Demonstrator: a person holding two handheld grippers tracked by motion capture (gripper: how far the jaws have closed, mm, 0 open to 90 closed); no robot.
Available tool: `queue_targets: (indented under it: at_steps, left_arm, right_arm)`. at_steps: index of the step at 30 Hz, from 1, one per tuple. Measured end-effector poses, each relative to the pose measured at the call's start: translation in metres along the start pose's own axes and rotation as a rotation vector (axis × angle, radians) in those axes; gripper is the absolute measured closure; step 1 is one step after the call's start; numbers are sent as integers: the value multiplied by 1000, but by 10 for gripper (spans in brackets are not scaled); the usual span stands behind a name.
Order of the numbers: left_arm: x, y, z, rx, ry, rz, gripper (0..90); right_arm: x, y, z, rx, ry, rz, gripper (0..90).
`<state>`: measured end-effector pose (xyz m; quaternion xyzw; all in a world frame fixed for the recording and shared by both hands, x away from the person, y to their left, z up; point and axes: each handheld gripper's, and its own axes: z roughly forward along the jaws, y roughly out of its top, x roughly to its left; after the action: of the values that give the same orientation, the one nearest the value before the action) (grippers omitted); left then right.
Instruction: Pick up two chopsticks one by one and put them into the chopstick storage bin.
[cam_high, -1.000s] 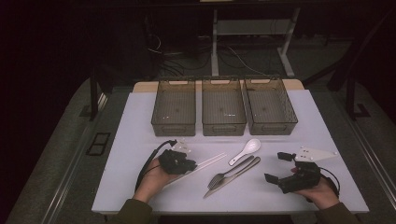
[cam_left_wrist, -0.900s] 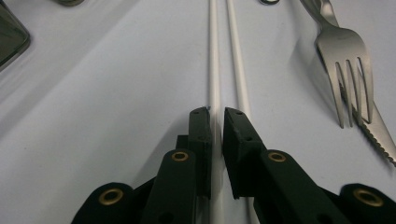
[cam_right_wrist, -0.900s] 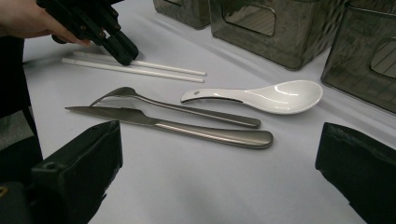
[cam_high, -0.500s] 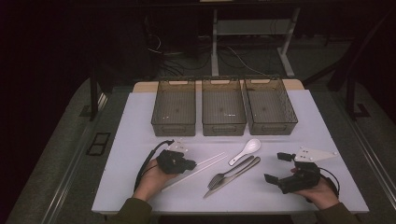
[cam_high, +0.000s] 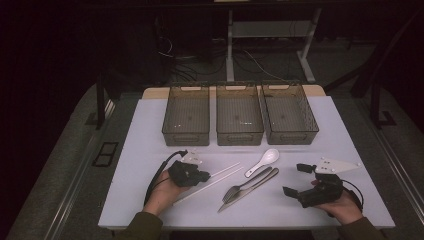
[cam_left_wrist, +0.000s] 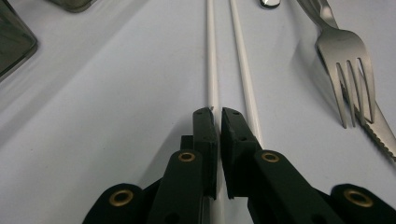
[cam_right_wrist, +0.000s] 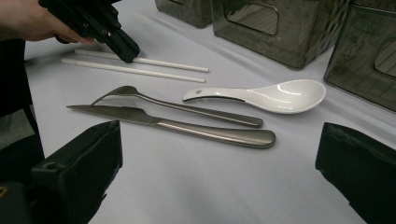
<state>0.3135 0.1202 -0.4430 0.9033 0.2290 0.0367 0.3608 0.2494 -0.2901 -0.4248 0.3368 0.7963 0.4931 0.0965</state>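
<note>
I have 1 white chopstick (cam_left_wrist: 212, 70) pinched between the jaws of my left gripper (cam_left_wrist: 217, 114), flat on the white table (cam_high: 145, 150) at about 7 o'clock. The second chopstick (cam_left_wrist: 243, 70) lies just beside it, free. At 3 o'clock from them lie a fork (cam_high: 239, 189) and a knife (cam_high: 252, 185) touching, with a white spoon (cam_high: 262, 161) near. My right gripper (cam_high: 295, 180) rests at 5 o'clock, jaws wide apart, holding nothing. 3 grey bins (cam_high: 239, 120) stand at 12 o'clock.
</note>
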Motion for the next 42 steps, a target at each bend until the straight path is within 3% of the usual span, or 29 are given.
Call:
queue_targets:
  at_steps: [5, 6, 28, 36, 42]
  left_arm:
    - [-2, 3, -4, -13, 9, 26, 845]
    - [-4, 3, -4, -20, 12, 13, 844]
    - [-6, 11, -28, -112, 27, 6, 844]
    - [-7, 18, -47, -191, 42, 5, 844]
    - [-4, 19, -61, -260, 39, -18, 844]
  right_arm:
    - [0, 0, 0, 1, 0, 0, 8]
    - [0, 0, 0, 2, 0, 0, 8]
    - [0, -1, 1, 6, 1, -4, 8]
    - [0, -1, 2, 8, 1, -7, 8]
    - [0, -1, 2, 9, 0, -7, 8]
